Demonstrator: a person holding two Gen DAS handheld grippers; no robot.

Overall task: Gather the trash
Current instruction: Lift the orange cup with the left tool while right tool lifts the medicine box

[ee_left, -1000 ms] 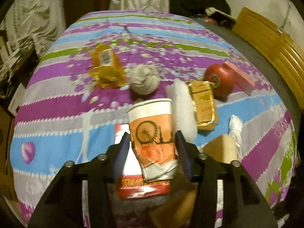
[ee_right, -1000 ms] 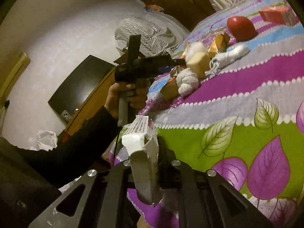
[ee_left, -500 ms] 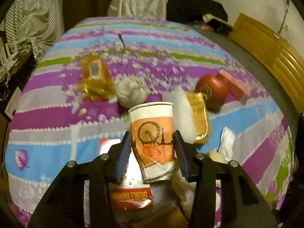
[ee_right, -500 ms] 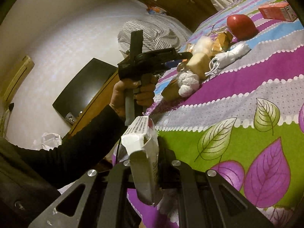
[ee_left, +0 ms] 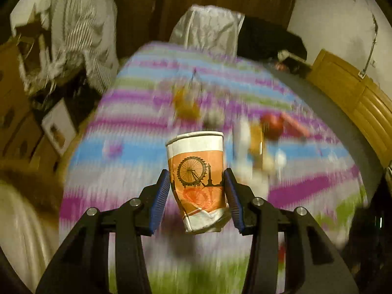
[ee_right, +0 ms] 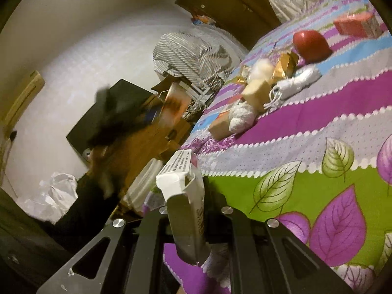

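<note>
An orange and white paper cup [ee_left: 199, 178] with a ferris-wheel print sits crushed at its base between the blue pads of my left gripper [ee_left: 197, 191], which is shut on it and holds it above the striped bedspread [ee_left: 137, 147]. In the right wrist view that cup [ee_right: 174, 104] shows as an orange blur at the left, off the bed's edge. My right gripper [ee_right: 193, 210] is shut on a flattened white carton [ee_right: 186, 203] near the bed's front corner. More trash lies on the bed: a red round package [ee_right: 311, 45], a gold wrapper [ee_right: 286, 65], a white wad [ee_right: 241, 117].
A red box [ee_right: 356, 25] lies far back on the bed. Striped cloth [ee_right: 191, 54] is heaped over furniture left of the bed. A dark screen [ee_right: 115, 112] leans on the wall. Crumpled white plastic [ee_right: 56, 193] lies on the floor. A wooden headboard [ee_left: 355, 103] borders the right.
My left gripper has lifted the cup up and away from the trash pile toward the bed's left side; the view is motion-blurred. The right gripper and its carton stayed put.
</note>
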